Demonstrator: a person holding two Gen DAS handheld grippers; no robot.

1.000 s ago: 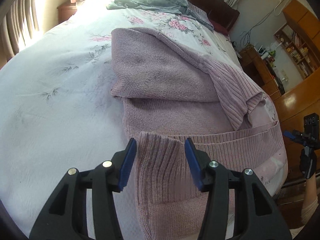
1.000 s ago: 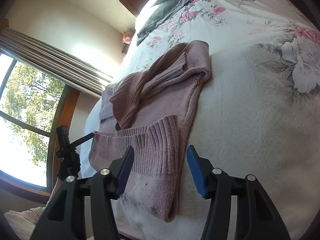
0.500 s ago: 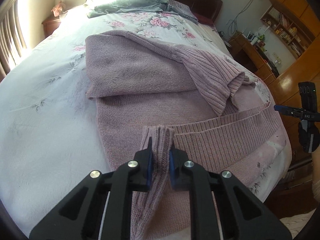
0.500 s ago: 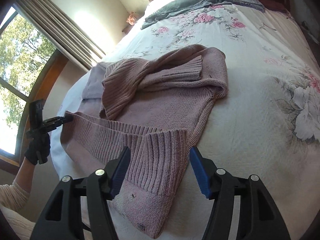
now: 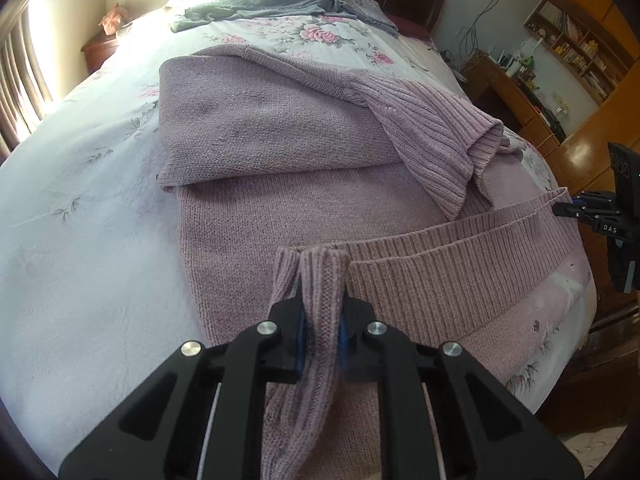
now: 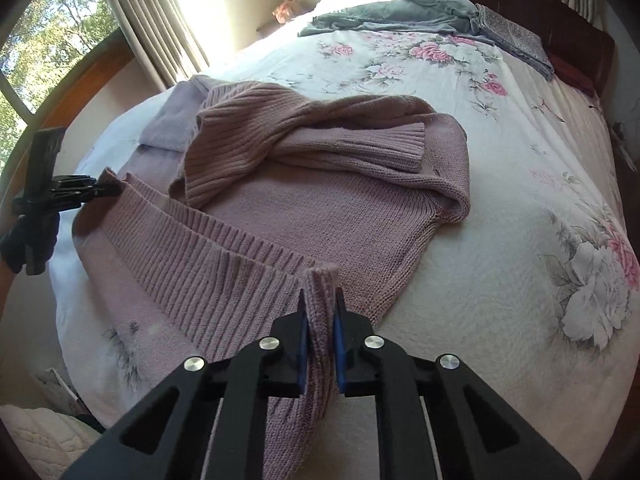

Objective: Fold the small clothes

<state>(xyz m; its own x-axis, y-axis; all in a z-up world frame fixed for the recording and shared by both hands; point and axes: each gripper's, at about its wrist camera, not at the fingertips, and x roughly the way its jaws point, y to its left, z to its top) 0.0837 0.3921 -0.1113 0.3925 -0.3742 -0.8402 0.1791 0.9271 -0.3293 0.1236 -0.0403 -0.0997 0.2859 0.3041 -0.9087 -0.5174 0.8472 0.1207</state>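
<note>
Sweater (image 5: 304, 184): soft, limp knit, stretchy. Pinched at ribbed hem corners by left gripper (image 5: 322, 326) and right gripper (image 6: 320, 334). Best held there.

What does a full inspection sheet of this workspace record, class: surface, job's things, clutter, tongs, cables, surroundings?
Surface: white quilted floral bedspread, rumpled.
Job's things: mauve ribbed knit sweater, sleeves folded across its body, hem lifted at both corners.
Clutter: grey crumpled blanket near the headboard.
Tongs: left tongs shut on one hem corner; right tongs shut on the other.
Cables: thin wires hang on the far wall.
Surroundings: beige pleated curtains, wooden bookshelf.
</note>
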